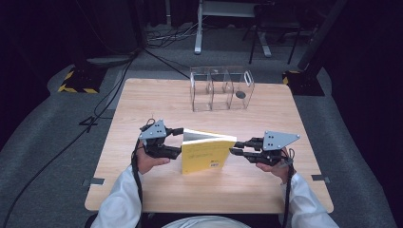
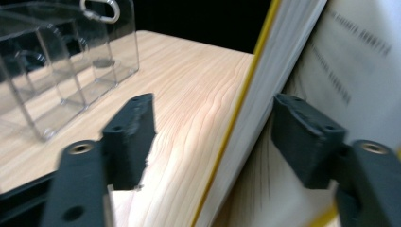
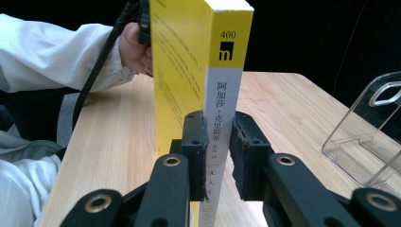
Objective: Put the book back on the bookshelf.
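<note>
A yellow paperback book (image 1: 204, 156) stands upright on the wooden table (image 1: 142, 99), slightly fanned open toward the left. My right gripper (image 1: 234, 147) comes in from the right and is shut on the book's spine (image 3: 224, 94), one pad on each side, right gripper (image 3: 220, 127). My left gripper (image 1: 179, 141) sits at the book's open left edge. In the left gripper view its jaws stand wide, left gripper (image 2: 220, 137): the yellow cover edge and page block (image 2: 283, 56) lie between them, one jaw rests by a printed page, and the other is clear of the cover.
A clear acrylic divider box (image 1: 221, 90) with a carabiner-like loop stands at the table's far middle, clear box (image 2: 56, 71) (image 3: 369, 137). The person's white sleeves come in at the near edge. Black stands and cables sit on the grey floor beyond.
</note>
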`<act>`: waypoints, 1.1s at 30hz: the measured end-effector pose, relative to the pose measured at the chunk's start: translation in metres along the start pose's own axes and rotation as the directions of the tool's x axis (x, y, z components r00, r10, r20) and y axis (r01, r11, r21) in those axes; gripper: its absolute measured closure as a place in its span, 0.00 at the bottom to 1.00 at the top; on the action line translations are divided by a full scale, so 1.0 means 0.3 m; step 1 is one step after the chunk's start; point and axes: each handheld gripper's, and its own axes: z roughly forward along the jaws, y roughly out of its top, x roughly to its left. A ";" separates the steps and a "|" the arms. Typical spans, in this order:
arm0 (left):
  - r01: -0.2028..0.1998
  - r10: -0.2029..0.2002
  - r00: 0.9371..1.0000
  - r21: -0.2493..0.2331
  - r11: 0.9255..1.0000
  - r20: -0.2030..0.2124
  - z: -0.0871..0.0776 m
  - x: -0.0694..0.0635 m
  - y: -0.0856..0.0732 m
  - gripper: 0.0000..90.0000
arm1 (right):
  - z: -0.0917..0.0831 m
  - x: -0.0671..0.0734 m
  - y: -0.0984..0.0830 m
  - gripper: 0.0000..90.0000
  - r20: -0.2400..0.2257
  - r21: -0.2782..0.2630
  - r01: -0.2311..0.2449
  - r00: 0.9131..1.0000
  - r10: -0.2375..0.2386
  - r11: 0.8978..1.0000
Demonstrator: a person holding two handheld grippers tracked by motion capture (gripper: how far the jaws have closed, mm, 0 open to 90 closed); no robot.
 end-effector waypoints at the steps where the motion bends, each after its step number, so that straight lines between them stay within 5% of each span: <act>1: 0.016 -0.016 1.000 0.002 1.000 0.010 -0.015 0.008 -0.009 0.32 | 0.000 -0.001 0.000 0.85 0.002 -0.001 -0.002 1.000 0.002 1.000; 11: 0.001 -0.012 0.997 0.162 0.987 0.070 -0.056 -0.022 -0.074 0.19 | 0.008 -0.015 0.000 0.85 0.010 -0.004 -0.033 0.999 0.033 0.999; 14: -0.021 0.006 0.997 0.175 0.984 0.082 -0.057 -0.048 -0.081 0.19 | 0.009 -0.018 0.001 0.85 0.009 0.000 -0.040 0.999 0.040 0.999; 19: -0.002 -0.015 0.996 0.191 0.982 0.086 -0.075 -0.072 -0.109 0.19 | 0.013 -0.022 0.003 0.85 0.017 0.002 -0.051 0.999 0.051 0.999; 23: 0.026 -0.038 0.998 0.205 0.978 0.053 -0.082 -0.089 -0.150 0.19 | 0.017 -0.023 0.005 0.85 0.019 0.002 -0.056 0.998 0.056 0.998; 25: 0.024 -0.024 1.000 0.218 0.976 -0.004 -0.063 -0.097 -0.162 0.19 | 0.018 -0.023 0.004 0.85 0.012 0.000 -0.054 0.998 0.054 0.999; 28: 0.030 -0.022 0.999 0.192 0.981 -0.047 -0.032 -0.082 -0.159 0.19 | 0.019 -0.024 0.004 0.85 0.018 0.000 -0.059 0.998 0.059 0.998; 33: -0.007 0.017 0.998 0.176 0.984 -0.056 0.027 -0.051 -0.133 0.19 | 0.019 -0.023 0.006 0.85 0.016 0.004 -0.056 0.998 0.056 0.998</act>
